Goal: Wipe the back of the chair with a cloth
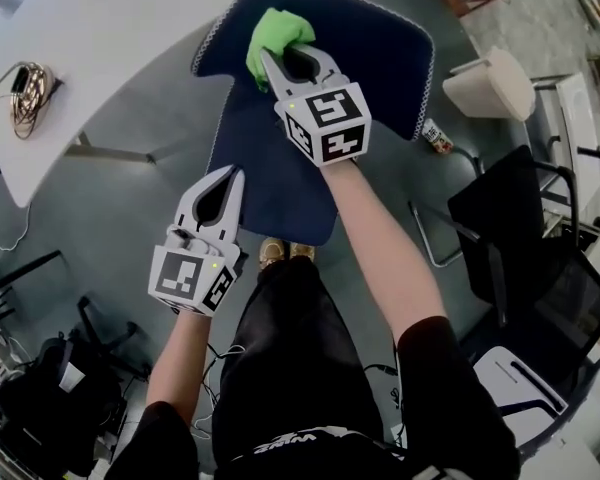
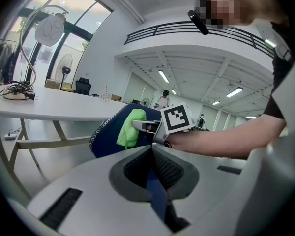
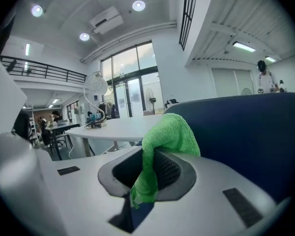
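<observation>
A dark blue chair stands in front of me in the head view, its back (image 1: pixel 380 43) at the top and its seat (image 1: pixel 280 183) below it. My right gripper (image 1: pixel 272 58) is shut on a bright green cloth (image 1: pixel 277 33), which rests on the upper left part of the chair back. In the right gripper view the cloth (image 3: pixel 169 134) bulges out between the jaws of that gripper (image 3: pixel 155 151), against the blue back (image 3: pixel 250 132). My left gripper (image 1: pixel 236 174) is shut and holds nothing, hovering at the seat's left edge. From the left gripper (image 2: pixel 151 149) I see the cloth (image 2: pixel 128 128).
A curved white table (image 1: pixel 100 38) with a coil of cables (image 1: pixel 28 93) lies to the left. A beige seat (image 1: pixel 490 83), a small can (image 1: pixel 437 136) and a black chair (image 1: pixel 520 228) are on the right. Black bags (image 1: pixel 40 398) sit at the lower left.
</observation>
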